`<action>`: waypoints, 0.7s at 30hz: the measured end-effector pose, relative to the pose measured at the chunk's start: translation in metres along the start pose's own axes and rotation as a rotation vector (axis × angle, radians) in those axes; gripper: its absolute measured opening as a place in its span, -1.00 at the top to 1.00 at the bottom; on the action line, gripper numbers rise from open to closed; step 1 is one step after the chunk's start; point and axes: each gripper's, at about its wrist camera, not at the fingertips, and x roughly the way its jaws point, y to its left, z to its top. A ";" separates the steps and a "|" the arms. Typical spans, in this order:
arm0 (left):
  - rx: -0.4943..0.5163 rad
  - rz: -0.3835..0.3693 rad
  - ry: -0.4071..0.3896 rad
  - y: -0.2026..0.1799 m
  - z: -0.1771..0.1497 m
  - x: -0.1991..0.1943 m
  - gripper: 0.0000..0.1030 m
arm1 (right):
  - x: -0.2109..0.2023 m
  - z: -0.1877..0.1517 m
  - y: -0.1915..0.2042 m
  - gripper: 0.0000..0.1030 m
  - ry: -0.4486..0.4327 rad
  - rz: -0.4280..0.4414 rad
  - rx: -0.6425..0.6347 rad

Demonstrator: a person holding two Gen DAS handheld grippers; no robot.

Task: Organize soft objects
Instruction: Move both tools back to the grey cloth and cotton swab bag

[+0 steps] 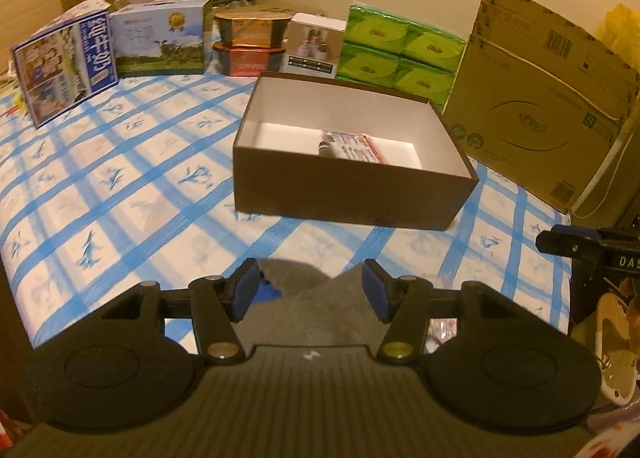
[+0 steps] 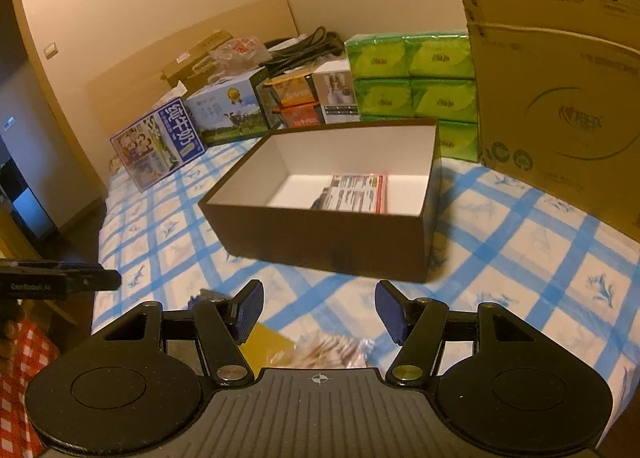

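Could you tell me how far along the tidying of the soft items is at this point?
One printed packet already lies inside the brown box. Nothing is in hand: the left gripper and right gripper are both open. A grey cloth and a clear snack bag remain on the bed.

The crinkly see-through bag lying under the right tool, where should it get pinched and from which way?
Probably from above, at the bunched plastic top of the clear crinkly bag. It lies flat on the blue checked bedsheet just below the open right tool, so there is no side to slip under.
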 end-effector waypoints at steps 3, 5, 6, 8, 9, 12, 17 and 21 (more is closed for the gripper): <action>-0.001 0.021 0.001 0.002 -0.013 -0.005 -0.08 | -0.003 -0.012 0.002 -0.20 0.014 -0.002 0.003; 0.006 0.033 0.006 0.002 -0.022 -0.007 -0.08 | -0.004 -0.020 0.003 -0.20 0.025 -0.003 0.008; 0.007 0.036 0.009 0.002 -0.026 -0.006 -0.08 | -0.005 -0.023 0.003 -0.20 0.032 -0.002 0.014; 0.012 0.044 0.018 0.000 -0.035 -0.005 -0.08 | -0.006 -0.032 0.004 -0.20 0.044 -0.001 0.017; 0.016 0.046 0.025 -0.001 -0.040 -0.004 -0.08 | -0.006 -0.035 0.004 -0.20 0.050 -0.005 0.016; 0.019 0.049 0.045 -0.005 -0.053 0.000 -0.08 | -0.006 -0.046 0.005 -0.20 0.074 -0.019 0.011; 0.049 0.020 0.074 -0.018 -0.074 0.007 -0.10 | -0.005 -0.063 0.001 -0.20 0.115 -0.028 0.034; 0.130 0.014 0.089 -0.038 -0.090 0.017 -0.17 | -0.007 -0.072 -0.003 -0.20 0.141 -0.037 0.054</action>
